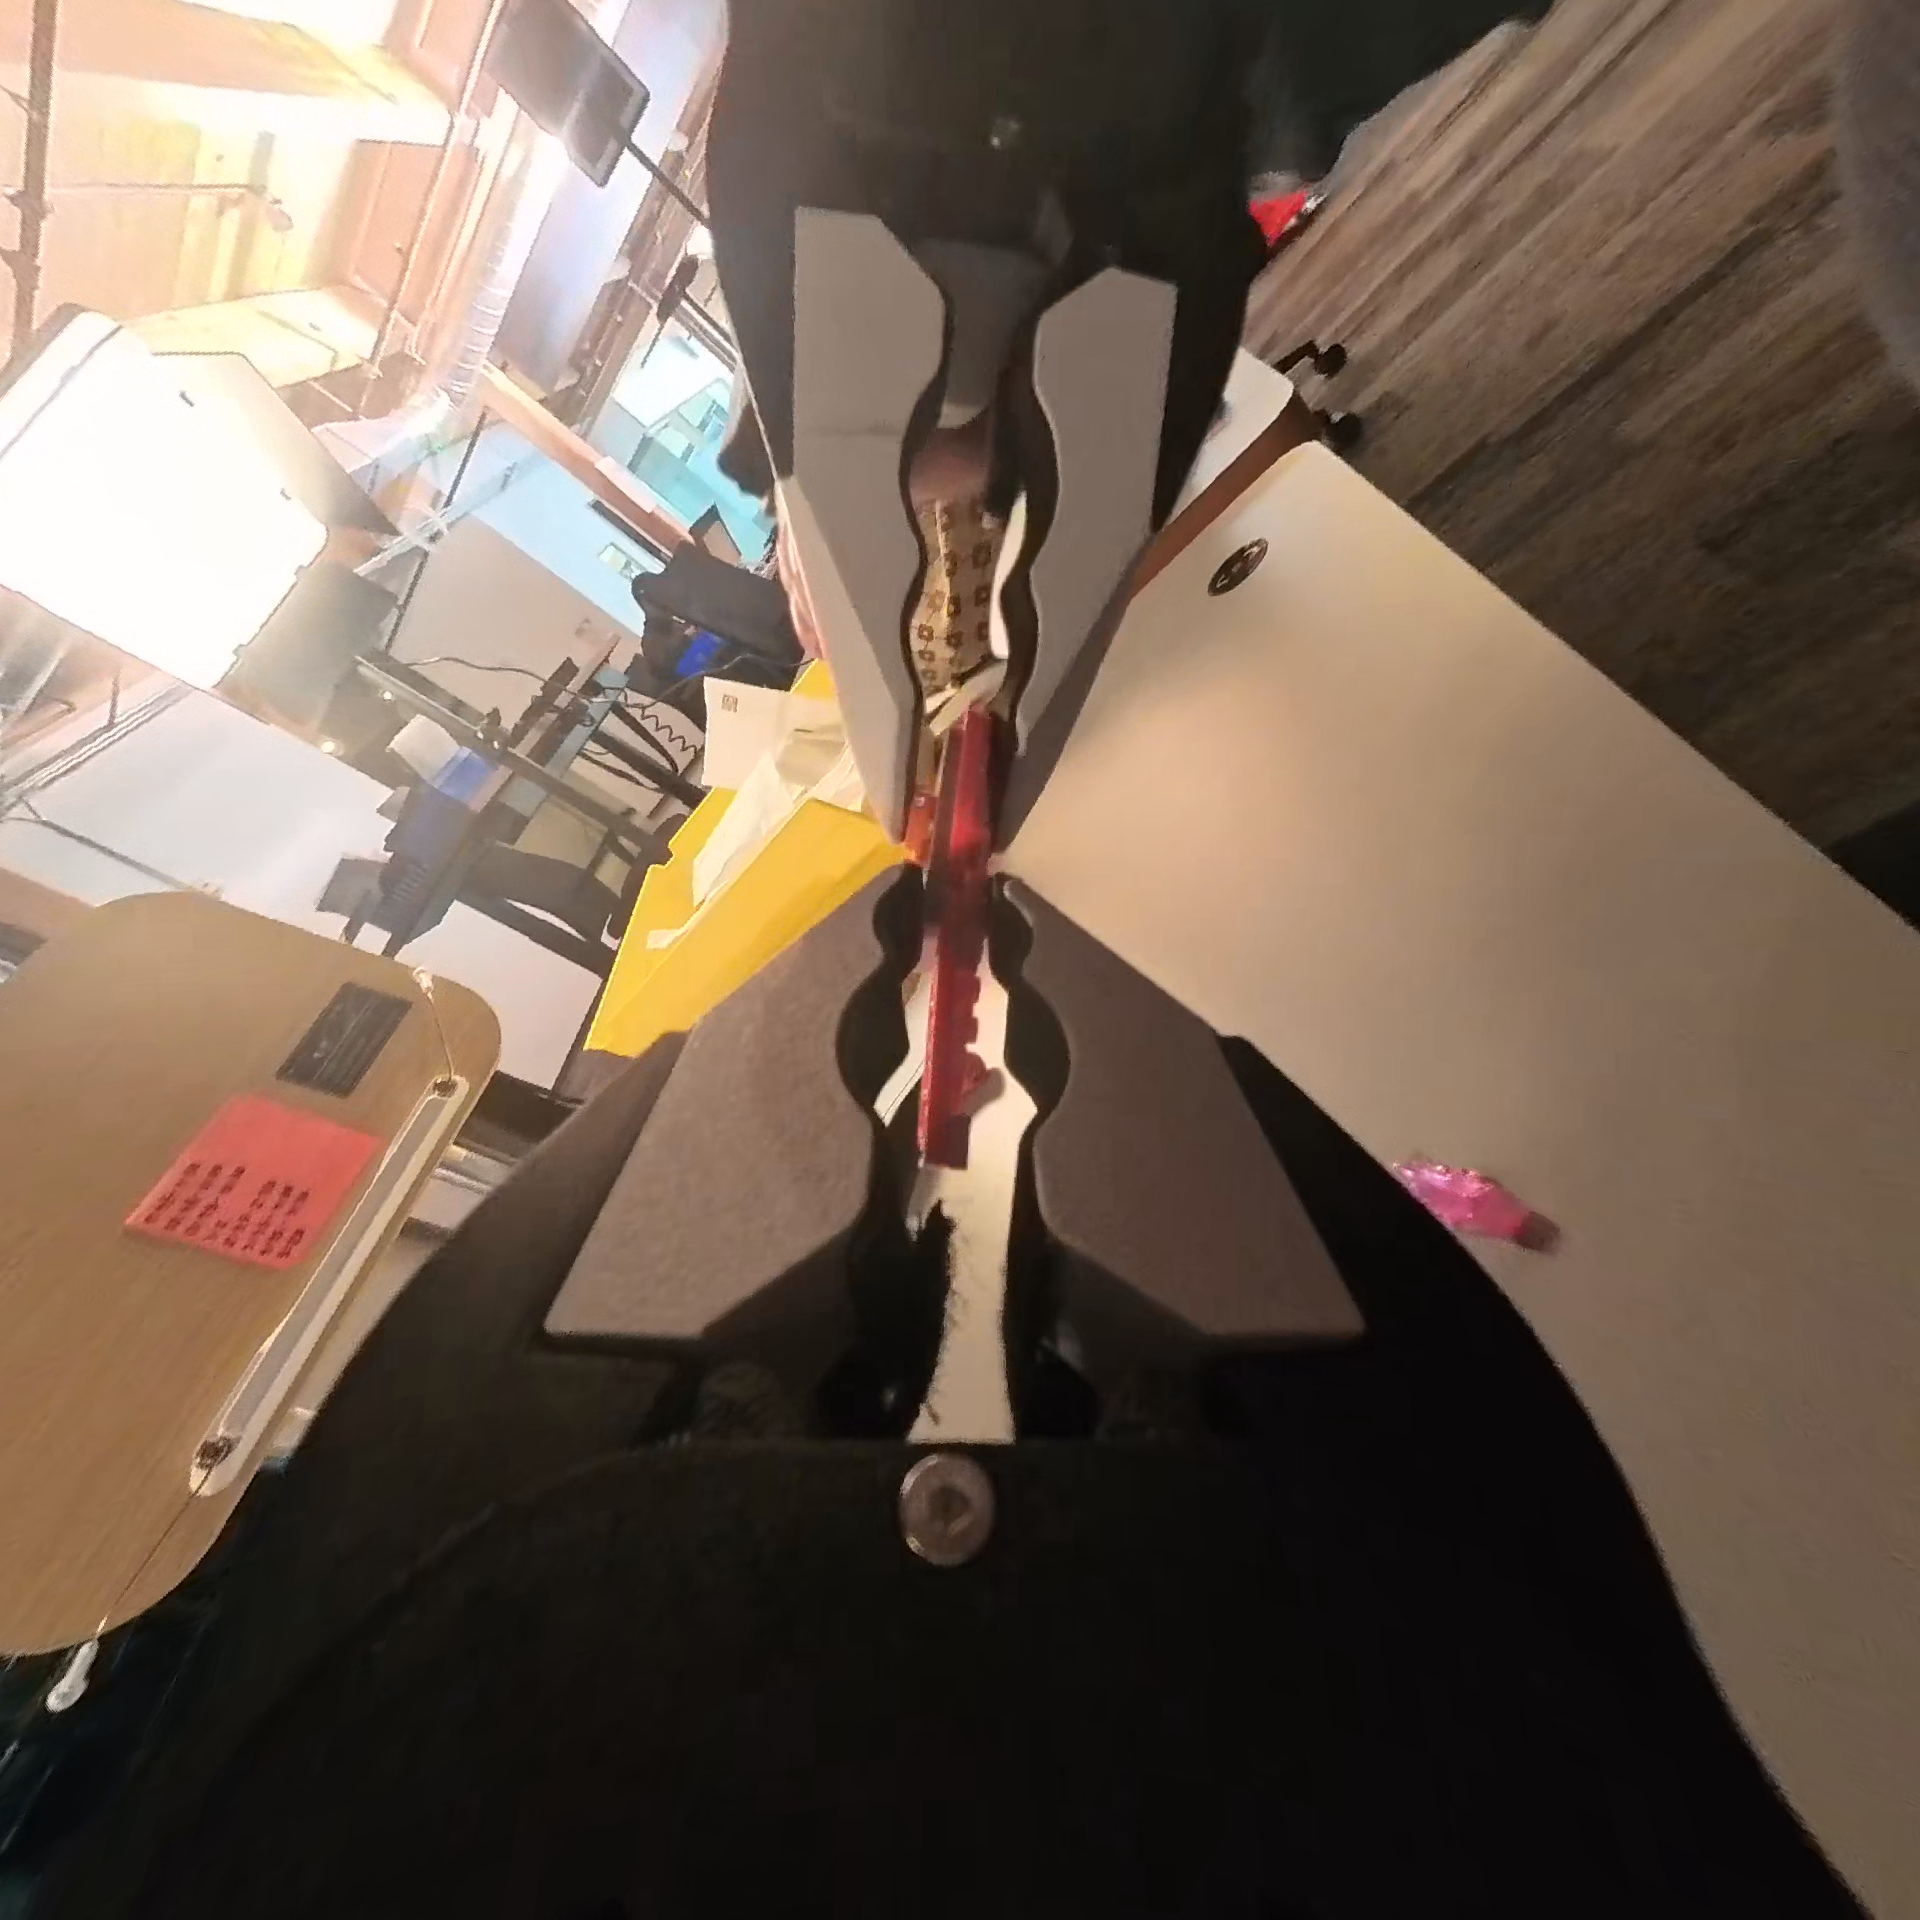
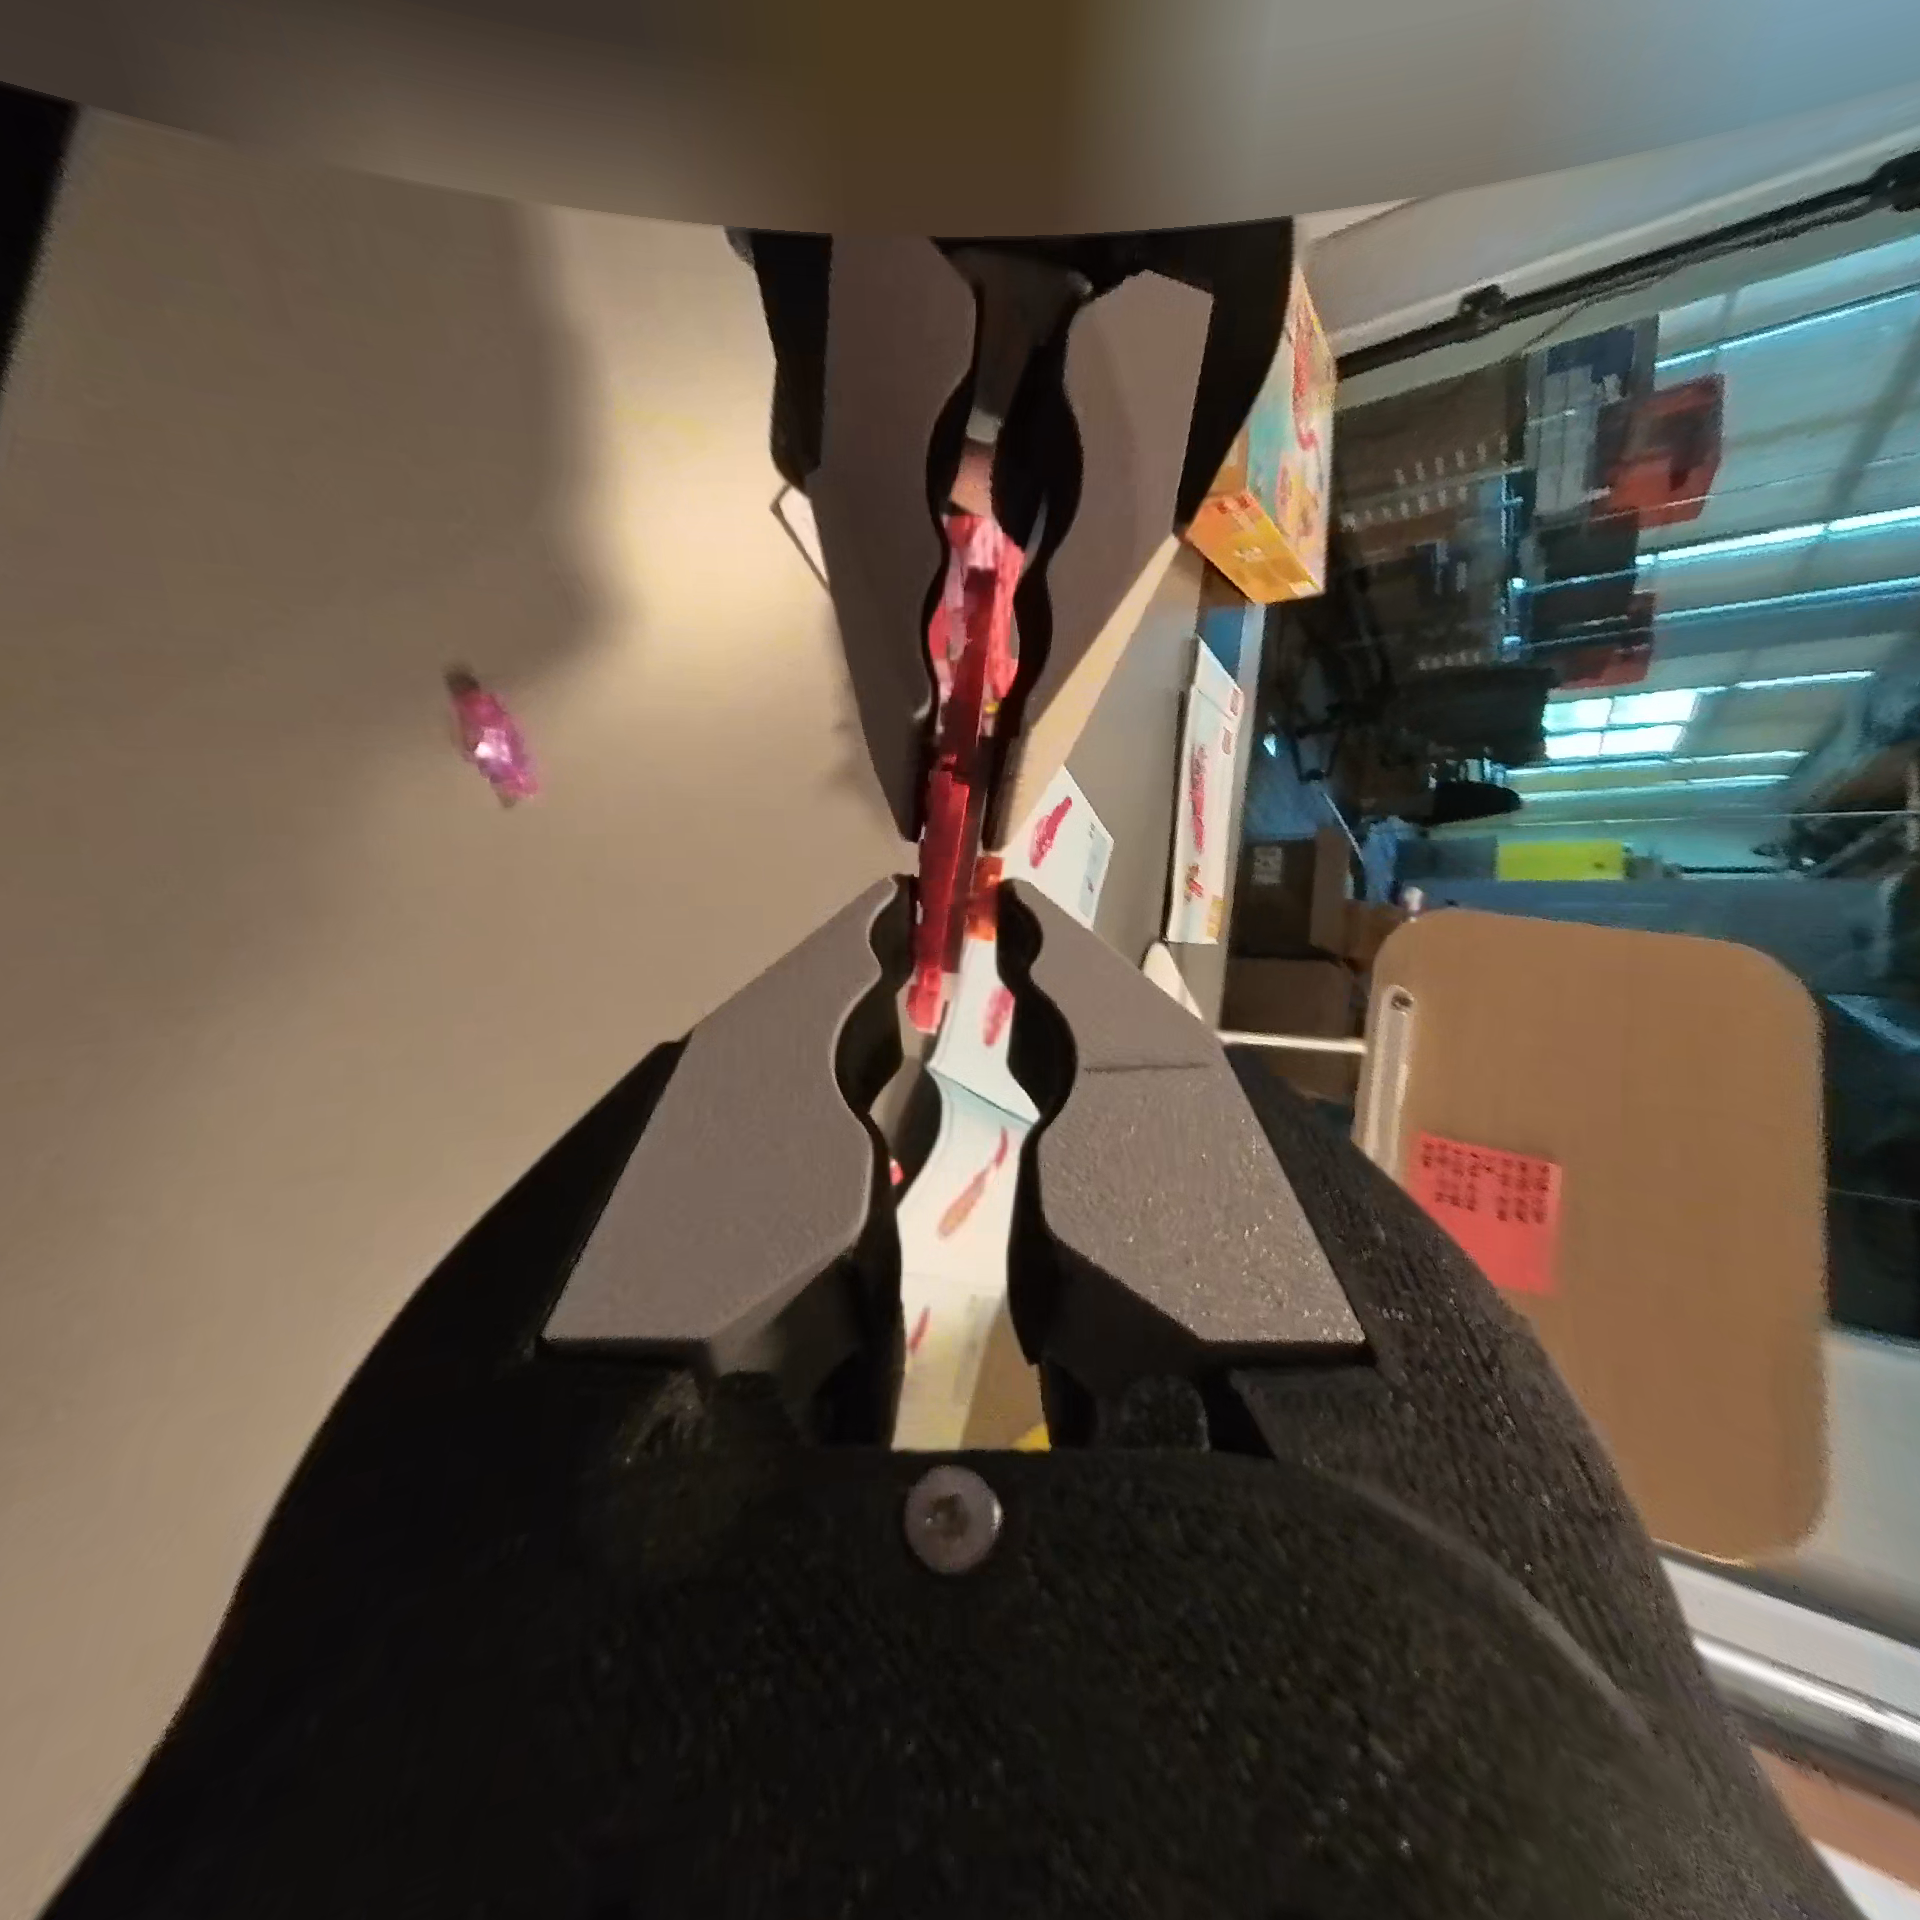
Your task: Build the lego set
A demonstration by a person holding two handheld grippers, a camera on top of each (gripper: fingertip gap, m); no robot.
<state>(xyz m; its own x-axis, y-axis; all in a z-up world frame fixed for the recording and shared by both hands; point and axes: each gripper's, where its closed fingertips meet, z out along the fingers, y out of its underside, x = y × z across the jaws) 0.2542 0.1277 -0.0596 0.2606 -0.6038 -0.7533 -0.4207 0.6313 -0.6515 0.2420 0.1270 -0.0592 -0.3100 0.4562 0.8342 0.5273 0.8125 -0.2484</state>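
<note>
left hand-held gripper (image 1: 958, 883) clamped on red strip (image 1: 956, 997), right hand-held gripper (image 2: 951, 894) clamped on its other end

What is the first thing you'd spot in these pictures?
Two grey grippers meet tip to tip, the left gripper and the right gripper, both pinching one long red toy piece above the white table. A shiny pink wrapped sweet lies alone on the table, and a yellow bin sits behind.

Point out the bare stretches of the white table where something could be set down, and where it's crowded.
Bare: the white table all around the lone pink wrapped piece, out to its edge. Crowded: the side with the yellow bin of papers and the printed sheets.
</note>
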